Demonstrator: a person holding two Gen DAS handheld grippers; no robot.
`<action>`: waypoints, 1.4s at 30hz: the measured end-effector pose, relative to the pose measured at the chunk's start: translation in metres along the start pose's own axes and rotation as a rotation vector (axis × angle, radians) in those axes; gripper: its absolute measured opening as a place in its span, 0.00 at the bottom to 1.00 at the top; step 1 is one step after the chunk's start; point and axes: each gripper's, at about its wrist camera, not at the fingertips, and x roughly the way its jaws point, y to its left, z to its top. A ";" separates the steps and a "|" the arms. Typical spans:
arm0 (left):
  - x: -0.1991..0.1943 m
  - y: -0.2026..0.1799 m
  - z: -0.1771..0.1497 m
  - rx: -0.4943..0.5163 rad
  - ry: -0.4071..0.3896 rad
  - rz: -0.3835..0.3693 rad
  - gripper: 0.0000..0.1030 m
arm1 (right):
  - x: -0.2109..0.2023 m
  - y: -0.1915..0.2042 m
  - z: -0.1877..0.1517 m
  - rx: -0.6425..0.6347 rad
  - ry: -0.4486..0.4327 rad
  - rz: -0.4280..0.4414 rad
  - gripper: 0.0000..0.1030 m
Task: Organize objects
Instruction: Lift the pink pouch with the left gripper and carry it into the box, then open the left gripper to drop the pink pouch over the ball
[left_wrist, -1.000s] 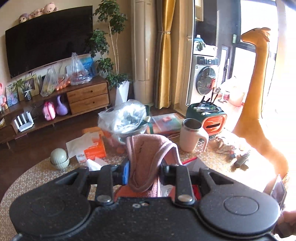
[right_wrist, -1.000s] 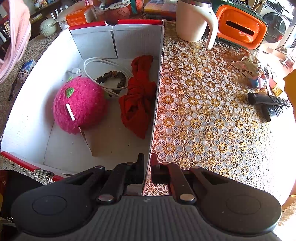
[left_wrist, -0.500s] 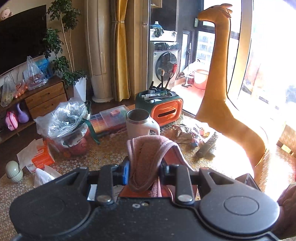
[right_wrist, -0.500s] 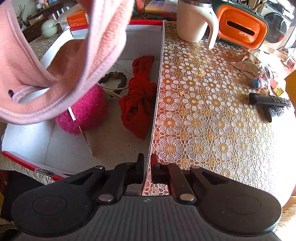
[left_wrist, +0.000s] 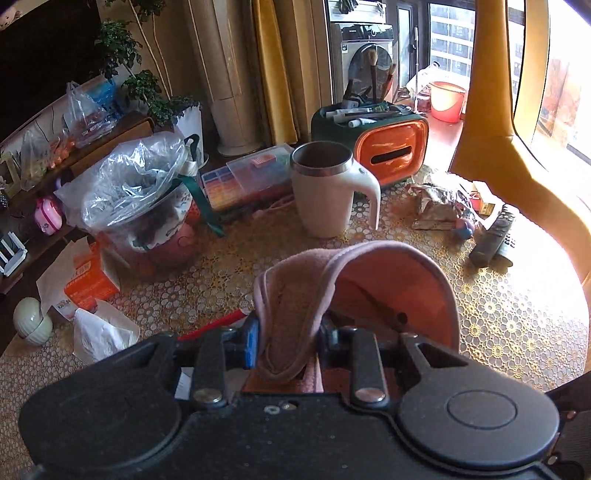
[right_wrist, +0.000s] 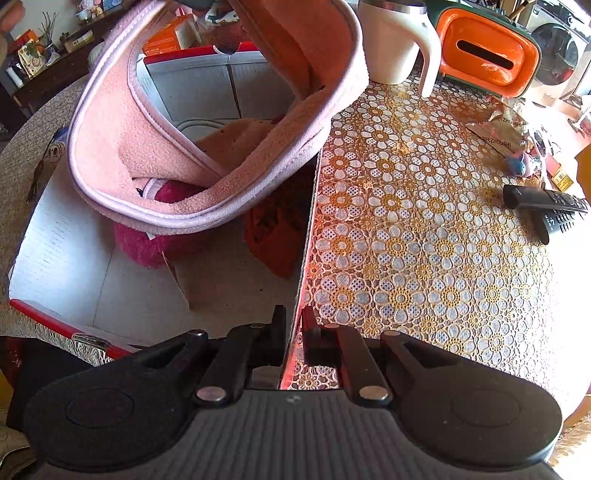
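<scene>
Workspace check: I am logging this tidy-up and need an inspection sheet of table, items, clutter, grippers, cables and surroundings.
Surface: round table under a floral lace cloth.
Job's things: pink fleece garment hanging over the open cardboard box; inside, a pink fuzzy ball and a red cloth.
Clutter: white mug, orange tissue holder, two remotes, wrappers, bagged pot.
Grippers: left hand-held gripper shut on the garment; right hand-held gripper clamps the box's right wall.
Cables: white cable in the box, mostly covered.
Surroundings: yellow curtain, washing machine, potted plant.
</scene>
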 end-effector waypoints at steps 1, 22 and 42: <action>0.006 0.000 -0.003 0.006 0.015 0.010 0.27 | 0.000 0.000 0.000 0.000 0.000 0.001 0.08; 0.082 0.005 -0.046 0.021 0.254 0.055 0.34 | 0.001 0.000 0.000 0.003 -0.001 0.002 0.08; 0.065 0.009 -0.049 -0.011 0.205 0.029 0.73 | 0.000 -0.002 -0.002 0.004 0.000 0.000 0.08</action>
